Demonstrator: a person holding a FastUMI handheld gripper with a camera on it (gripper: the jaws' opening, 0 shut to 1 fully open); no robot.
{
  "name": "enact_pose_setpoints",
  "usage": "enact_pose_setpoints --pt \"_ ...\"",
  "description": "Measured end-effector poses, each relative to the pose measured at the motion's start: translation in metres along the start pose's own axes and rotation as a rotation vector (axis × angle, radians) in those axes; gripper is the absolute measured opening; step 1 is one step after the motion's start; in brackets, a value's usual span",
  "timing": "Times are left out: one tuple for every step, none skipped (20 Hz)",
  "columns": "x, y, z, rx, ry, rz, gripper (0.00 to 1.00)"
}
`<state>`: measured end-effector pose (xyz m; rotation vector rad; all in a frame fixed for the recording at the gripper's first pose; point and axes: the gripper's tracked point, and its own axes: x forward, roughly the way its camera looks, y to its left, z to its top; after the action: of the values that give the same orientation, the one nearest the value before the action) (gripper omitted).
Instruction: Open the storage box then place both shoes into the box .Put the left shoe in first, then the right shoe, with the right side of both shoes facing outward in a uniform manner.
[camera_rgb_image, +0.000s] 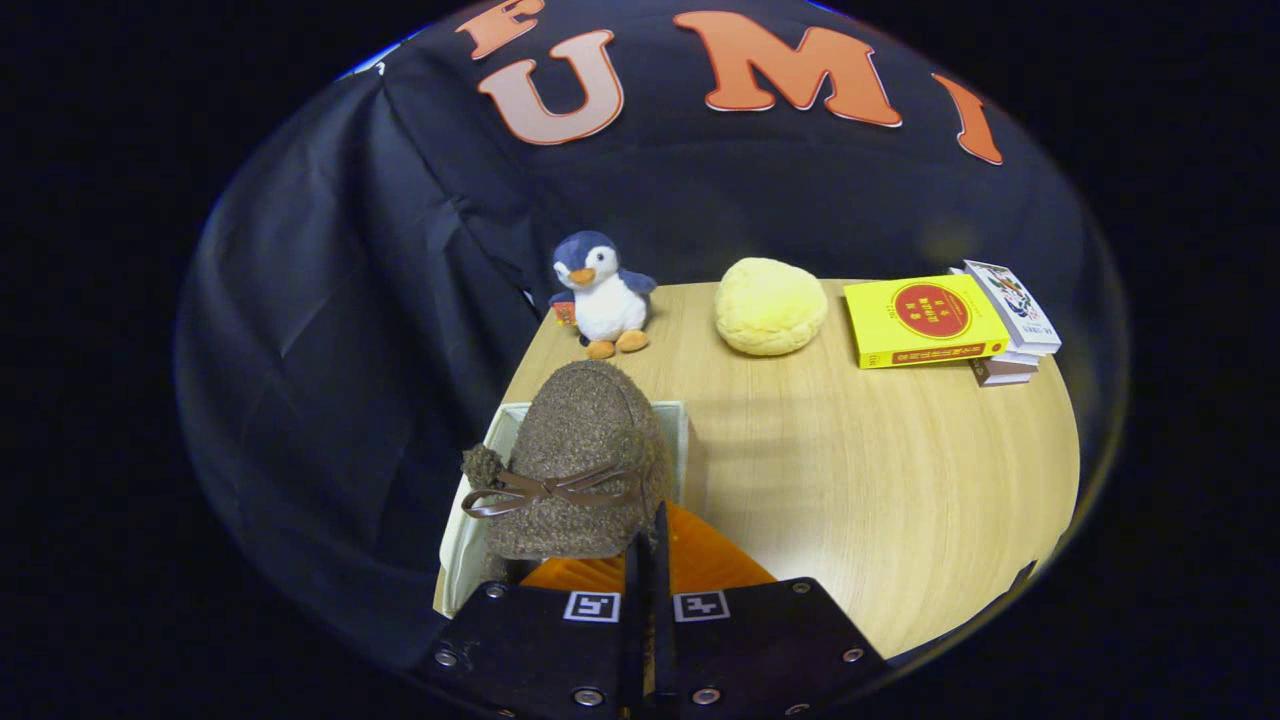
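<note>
storage box (470, 520) mostly hidden behind brown shoe (580, 460), shoe's heel hidden by jaws, lower books (1005, 368) covered

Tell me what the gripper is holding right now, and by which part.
The gripper is shut on the brown fuzzy shoe, pinching the rear edge of its opening, over the white storage box.

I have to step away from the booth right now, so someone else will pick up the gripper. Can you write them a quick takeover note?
Gripper: fingers closed together, pinching the heel edge of the brown fuzzy shoe.
The shoe hangs toe-forward over the open white storage box at the table's near left edge; an orange flap sits beside the fingers.
Done: box is open, one shoe is being carried in. I cannot tell which shoe it is, or whether another already lies inside.
Left: set this shoe down, release, check the other.
</note>
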<state>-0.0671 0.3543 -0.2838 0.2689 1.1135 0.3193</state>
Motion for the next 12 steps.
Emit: enact_pose_setpoints --pt "0.002 0.005 -0.003 0.0 0.007 -0.002 0.05" --pt "0.006 0.009 -0.008 0.003 0.018 -0.006 0.05" --pt "0.01 0.011 -0.015 0.013 0.042 -0.011 0.05" --pt "0.012 0.015 -0.021 0.024 0.064 -0.01 0.05" --pt "0.016 0.018 -0.024 0.026 0.077 -0.005 0.05" --pt "0.018 0.02 -0.026 0.028 0.082 -0.003 0.06" --pt "0.018 0.021 -0.03 0.027 0.086 -0.005 0.08" --pt "0.016 0.021 -0.033 0.017 0.092 -0.009 0.15" --pt "0.014 0.017 -0.037 0.008 0.097 -0.017 0.17" --pt "0.013 0.015 -0.039 0.005 0.106 -0.019 0.24" --pt "0.012 0.014 -0.042 0.002 0.118 -0.012 0.28" --pt "0.01 0.013 -0.043 0.006 0.128 0.002 0.33"
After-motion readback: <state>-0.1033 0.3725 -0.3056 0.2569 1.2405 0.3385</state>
